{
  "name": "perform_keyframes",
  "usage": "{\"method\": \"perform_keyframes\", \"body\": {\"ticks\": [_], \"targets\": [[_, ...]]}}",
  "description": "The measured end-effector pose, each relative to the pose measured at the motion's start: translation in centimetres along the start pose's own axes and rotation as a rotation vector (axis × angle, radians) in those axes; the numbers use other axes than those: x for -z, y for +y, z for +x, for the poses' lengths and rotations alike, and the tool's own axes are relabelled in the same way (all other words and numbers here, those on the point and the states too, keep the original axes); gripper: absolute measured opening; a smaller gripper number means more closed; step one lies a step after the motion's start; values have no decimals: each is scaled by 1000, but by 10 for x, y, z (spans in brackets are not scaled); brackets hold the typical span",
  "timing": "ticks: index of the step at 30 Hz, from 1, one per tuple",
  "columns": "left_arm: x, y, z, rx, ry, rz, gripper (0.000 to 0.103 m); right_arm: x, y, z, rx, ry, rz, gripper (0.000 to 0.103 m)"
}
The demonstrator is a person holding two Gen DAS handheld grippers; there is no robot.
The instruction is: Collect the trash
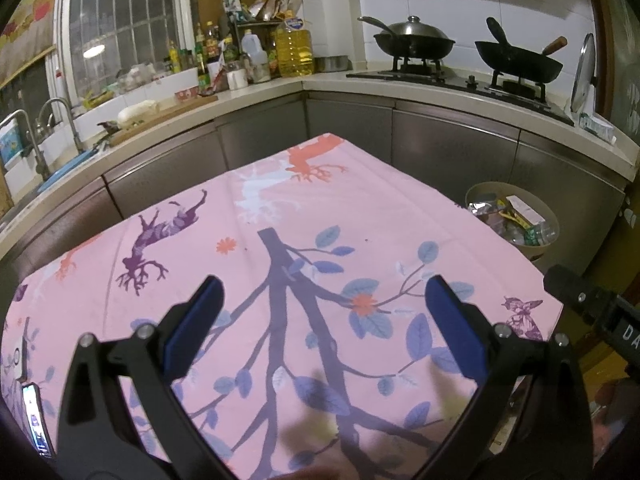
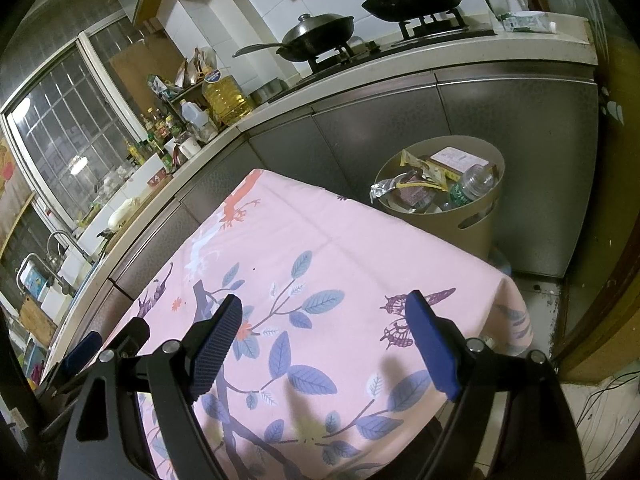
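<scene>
Both grippers are hovering over the table, which is wearing a pink tablecloth [image 1: 360, 216] printed with branches, leaves and butterflies. The left gripper [image 1: 322, 312] is standing with its blue-padded jaws spread wide, nothing between them but cloth below. The right gripper [image 2: 326, 334] is doing the same: jaws wide apart, holding nothing. In the right wrist view the left gripper's finger is peeking in at the lower left edge. The trash is sitting in the round beige bin [image 2: 476, 220] on the floor past the table's far right corner, against the grey cabinets: a clear plastic bottle [image 2: 470, 186], a silver foil wrapper [image 2: 382, 190] hanging over the rim and other packets. On the counter behind, a lidded wok [image 1: 414, 38] and a black pan [image 1: 520, 62] are resting on the stove.
</scene>
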State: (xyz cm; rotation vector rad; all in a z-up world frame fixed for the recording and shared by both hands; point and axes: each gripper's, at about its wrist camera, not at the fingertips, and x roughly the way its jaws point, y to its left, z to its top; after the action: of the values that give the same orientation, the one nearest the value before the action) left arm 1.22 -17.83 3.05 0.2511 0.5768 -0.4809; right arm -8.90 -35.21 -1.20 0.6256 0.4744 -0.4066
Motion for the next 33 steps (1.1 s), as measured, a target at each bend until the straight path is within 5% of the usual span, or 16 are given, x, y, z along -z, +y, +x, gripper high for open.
{"method": "perform_keyframes", "body": {"ticks": [33], "targets": [[1, 17, -1, -47, 9, -114, 97, 1, -1, 9, -24, 29, -18, 80]]}}
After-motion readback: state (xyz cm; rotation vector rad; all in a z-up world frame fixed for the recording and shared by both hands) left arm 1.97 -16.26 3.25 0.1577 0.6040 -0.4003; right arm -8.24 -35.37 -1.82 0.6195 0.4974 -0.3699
